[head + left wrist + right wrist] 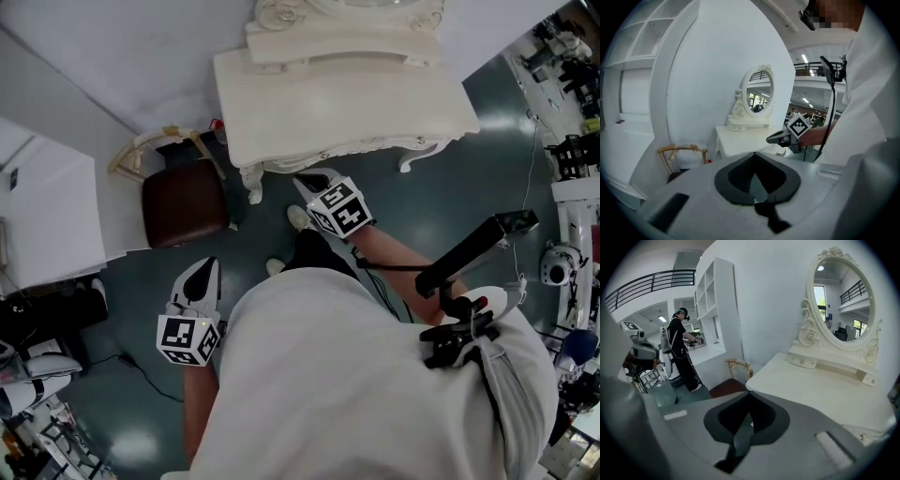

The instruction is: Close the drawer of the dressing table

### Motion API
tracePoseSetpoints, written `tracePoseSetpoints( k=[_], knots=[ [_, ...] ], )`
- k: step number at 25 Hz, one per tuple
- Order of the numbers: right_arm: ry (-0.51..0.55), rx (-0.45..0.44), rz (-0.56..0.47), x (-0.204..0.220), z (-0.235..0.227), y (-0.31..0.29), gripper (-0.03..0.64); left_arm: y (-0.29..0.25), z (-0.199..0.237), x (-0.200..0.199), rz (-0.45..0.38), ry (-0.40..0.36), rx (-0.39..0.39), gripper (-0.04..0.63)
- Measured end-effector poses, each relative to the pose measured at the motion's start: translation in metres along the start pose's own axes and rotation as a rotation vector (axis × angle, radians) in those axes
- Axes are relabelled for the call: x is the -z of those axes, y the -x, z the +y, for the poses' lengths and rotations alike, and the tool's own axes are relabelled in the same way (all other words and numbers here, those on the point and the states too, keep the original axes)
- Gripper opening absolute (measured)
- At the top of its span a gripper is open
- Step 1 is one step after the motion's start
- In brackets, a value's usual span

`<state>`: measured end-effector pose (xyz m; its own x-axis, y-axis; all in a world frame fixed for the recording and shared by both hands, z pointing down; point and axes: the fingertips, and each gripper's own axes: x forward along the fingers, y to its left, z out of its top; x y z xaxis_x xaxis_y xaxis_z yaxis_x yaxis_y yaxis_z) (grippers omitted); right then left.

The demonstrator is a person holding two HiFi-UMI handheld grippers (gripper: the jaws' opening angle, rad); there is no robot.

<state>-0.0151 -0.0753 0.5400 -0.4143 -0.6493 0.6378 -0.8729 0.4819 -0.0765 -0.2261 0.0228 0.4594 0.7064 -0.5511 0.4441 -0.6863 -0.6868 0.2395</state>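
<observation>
The white dressing table stands against the wall with an oval mirror on top. Its carved front apron looks flush under the top, and no drawer sticks out. My right gripper hangs just in front of that front edge, shut and holding nothing. In its own view its tips meet over the table's left corner. My left gripper is lower and to the left, over the floor, also shut and empty. The left gripper view looks along its tips at the table and the right gripper.
A chair with a brown seat and a wooden back stands left of the table. A white cabinet is at the far left. Equipment crowds the right side. Another person stands in the background. My feet are near the table's leg.
</observation>
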Motion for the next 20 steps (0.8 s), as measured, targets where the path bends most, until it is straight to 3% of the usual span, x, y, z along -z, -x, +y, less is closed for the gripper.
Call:
tracePoseSetpoints(
  k=[20],
  knots=[
    [-0.003,0.067,-0.006,0.021,-0.021,0.035,0.000,-0.034,-0.023,0.001,0.021,-0.037,0.094,0.003]
  ],
)
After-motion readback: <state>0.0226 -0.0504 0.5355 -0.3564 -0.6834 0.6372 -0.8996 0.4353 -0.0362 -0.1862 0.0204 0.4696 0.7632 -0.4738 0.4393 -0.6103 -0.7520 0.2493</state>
